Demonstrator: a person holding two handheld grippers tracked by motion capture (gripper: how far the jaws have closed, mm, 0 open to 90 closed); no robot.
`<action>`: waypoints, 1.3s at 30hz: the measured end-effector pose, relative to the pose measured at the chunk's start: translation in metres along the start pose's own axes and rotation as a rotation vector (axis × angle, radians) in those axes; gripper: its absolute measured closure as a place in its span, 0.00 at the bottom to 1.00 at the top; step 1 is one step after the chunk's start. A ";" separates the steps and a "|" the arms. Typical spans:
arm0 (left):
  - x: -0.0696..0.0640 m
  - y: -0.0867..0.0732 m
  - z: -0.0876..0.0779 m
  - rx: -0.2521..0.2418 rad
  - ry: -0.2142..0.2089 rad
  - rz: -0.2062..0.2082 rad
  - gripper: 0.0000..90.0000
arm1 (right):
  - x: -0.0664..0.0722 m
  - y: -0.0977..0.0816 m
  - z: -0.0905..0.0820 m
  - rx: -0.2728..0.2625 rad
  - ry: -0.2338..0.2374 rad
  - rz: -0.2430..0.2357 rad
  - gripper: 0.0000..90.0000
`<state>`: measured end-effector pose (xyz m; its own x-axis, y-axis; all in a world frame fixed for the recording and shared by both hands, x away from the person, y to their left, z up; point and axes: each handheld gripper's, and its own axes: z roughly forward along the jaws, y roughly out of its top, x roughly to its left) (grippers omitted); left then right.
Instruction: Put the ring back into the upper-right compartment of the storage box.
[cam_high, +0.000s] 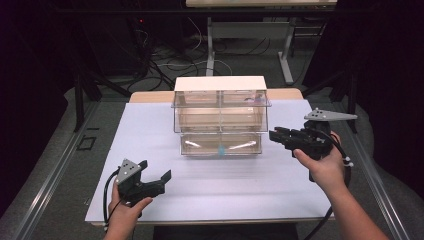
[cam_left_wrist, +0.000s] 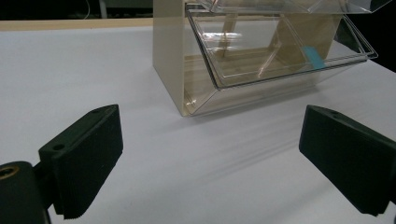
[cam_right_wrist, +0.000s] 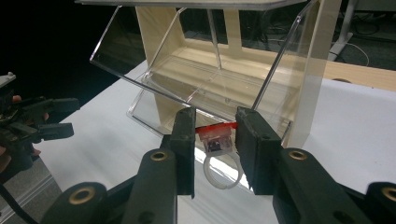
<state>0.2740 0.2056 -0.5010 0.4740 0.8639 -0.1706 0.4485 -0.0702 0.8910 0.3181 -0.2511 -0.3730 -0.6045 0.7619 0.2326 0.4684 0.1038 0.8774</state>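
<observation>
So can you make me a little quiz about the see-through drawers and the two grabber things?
1. True or false: the left gripper holds something.
2. What does the right gripper pinch: A) a blue block, B) a small red piece with a white ring, C) a pencil?
3. Fill in: the clear drawer cabinet stands on a ____ table.

Key: 1 false, its jaws are wide open. 2 B. 3 white.

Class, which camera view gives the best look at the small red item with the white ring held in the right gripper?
The right gripper view: the red item with white ring sits close up, clamped in the right gripper. In the high view that gripper appears beside the clear drawer unit, but the item is too small to tell.
</observation>
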 end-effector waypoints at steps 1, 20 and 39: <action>0.000 0.000 0.000 0.000 0.000 0.001 0.07 | 0.000 0.003 0.001 0.003 0.004 0.001 0.76; 0.001 0.000 0.000 0.000 0.000 0.000 0.07 | 0.010 0.019 0.014 0.014 0.006 -0.036 0.76; 0.001 0.000 0.000 0.000 -0.001 -0.001 0.07 | 0.011 0.032 0.035 0.037 0.006 -0.036 0.76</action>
<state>0.2743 0.2067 -0.5011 0.4747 0.8633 -0.1716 0.4490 -0.0699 0.8908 0.3485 -0.2172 -0.3571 -0.6257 0.7530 0.2036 0.4693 0.1549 0.8694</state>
